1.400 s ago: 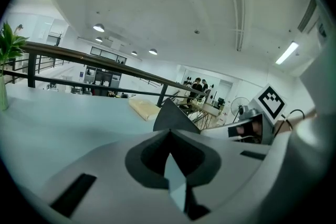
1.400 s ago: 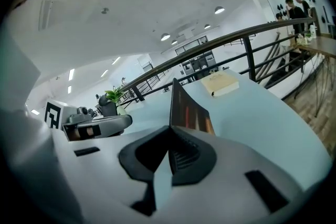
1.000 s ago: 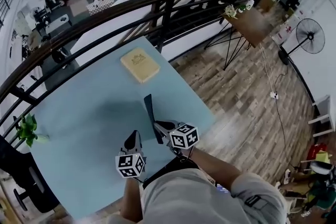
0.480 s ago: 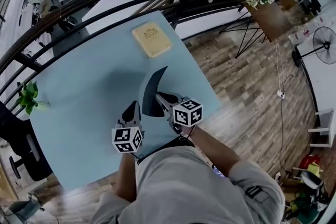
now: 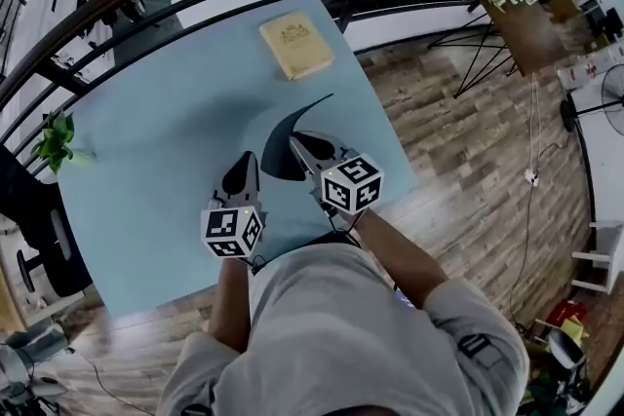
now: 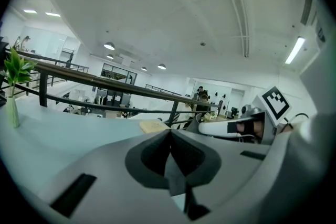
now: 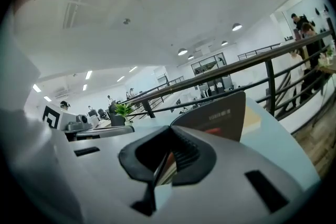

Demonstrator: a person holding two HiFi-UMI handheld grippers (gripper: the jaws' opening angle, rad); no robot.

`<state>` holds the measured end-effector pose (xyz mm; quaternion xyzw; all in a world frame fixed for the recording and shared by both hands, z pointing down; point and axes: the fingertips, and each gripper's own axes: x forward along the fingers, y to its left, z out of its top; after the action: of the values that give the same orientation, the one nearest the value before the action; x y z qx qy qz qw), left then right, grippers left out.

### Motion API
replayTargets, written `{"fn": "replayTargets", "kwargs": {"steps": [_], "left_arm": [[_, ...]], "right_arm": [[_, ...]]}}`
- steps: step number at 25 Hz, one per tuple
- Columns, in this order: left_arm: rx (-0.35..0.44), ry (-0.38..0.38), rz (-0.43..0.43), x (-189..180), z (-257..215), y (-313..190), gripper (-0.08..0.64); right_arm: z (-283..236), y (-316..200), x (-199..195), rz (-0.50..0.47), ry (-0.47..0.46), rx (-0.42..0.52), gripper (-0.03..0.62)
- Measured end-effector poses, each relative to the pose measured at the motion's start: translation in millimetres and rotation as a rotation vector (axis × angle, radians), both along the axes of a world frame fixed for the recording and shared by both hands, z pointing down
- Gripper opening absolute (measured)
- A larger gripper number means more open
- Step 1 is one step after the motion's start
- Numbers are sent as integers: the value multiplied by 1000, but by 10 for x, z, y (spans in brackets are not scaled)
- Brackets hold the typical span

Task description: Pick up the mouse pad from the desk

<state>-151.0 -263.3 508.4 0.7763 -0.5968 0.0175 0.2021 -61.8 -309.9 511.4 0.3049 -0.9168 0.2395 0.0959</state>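
Mouse pad now higher off the desk, pinched in right gripper (left gripper pressed together, empty)

Overhead and low views sharing desk

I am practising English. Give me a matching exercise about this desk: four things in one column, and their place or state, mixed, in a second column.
Things:
1. mouse pad
2. tan book
3. plant
4. left claw

Place or state:
A. shut, with nothing in it
B. at the left edge of the table
C. held up, clamped in the right claw
D. lying flat near the table's far edge

Pairs: 1-C, 2-D, 3-B, 4-A
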Motion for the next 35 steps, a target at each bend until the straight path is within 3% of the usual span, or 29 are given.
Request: {"fn": "replayTargets", "kwargs": {"steps": [16,24,35], "left_arm": [[111,-54,-39,91,-555,-141,12],[167,-130,-73,112,-828,-165,12],[203,-174,-92,99,-1016,-233,12]], "right_arm": [[-651,-125,27,-17,-68,175,15],[-959,-215,200,20,-48,271,15],[-1193,-259,377,45,-1,406,15]]}}
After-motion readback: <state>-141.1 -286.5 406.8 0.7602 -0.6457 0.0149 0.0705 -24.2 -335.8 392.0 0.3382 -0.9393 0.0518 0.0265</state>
